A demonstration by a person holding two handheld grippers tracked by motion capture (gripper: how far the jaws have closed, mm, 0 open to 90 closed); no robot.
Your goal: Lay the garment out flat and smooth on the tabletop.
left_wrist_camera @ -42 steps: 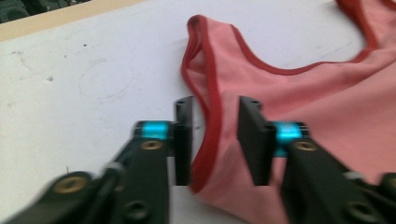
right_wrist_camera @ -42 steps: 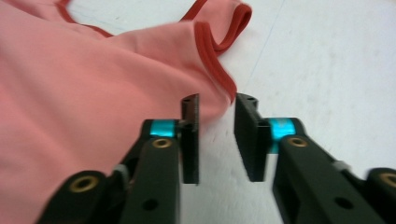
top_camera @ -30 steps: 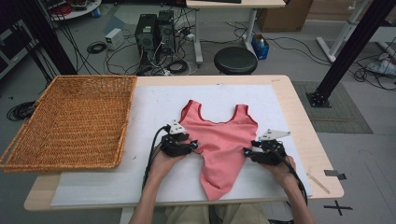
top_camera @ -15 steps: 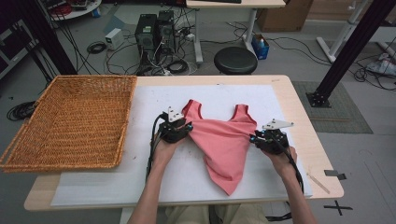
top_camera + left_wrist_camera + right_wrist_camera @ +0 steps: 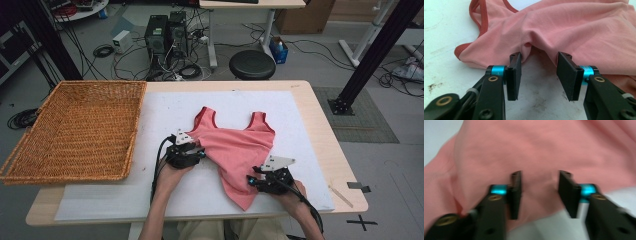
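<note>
Pink tank top (image 5: 235,150) lies rumpled on the white mat (image 5: 150,195) beside the wicker basket (image 5: 75,130), and we see both the left gripper (image 5: 539,72) and right gripper (image 5: 539,192) spread wide, unclenched, jaws touching its fabric.

One pink tank top (image 5: 235,152) is lying on one white mat (image 5: 295,130), and two shoulder straps are showing at its far edge. One wicker basket (image 5: 75,132) is sitting just left of the tank top. Two grippers are working at the tank top: the left gripper (image 5: 186,152) at its left edge and the right gripper (image 5: 267,181) at its near right edge, each showing two black jaws standing apart.
</note>
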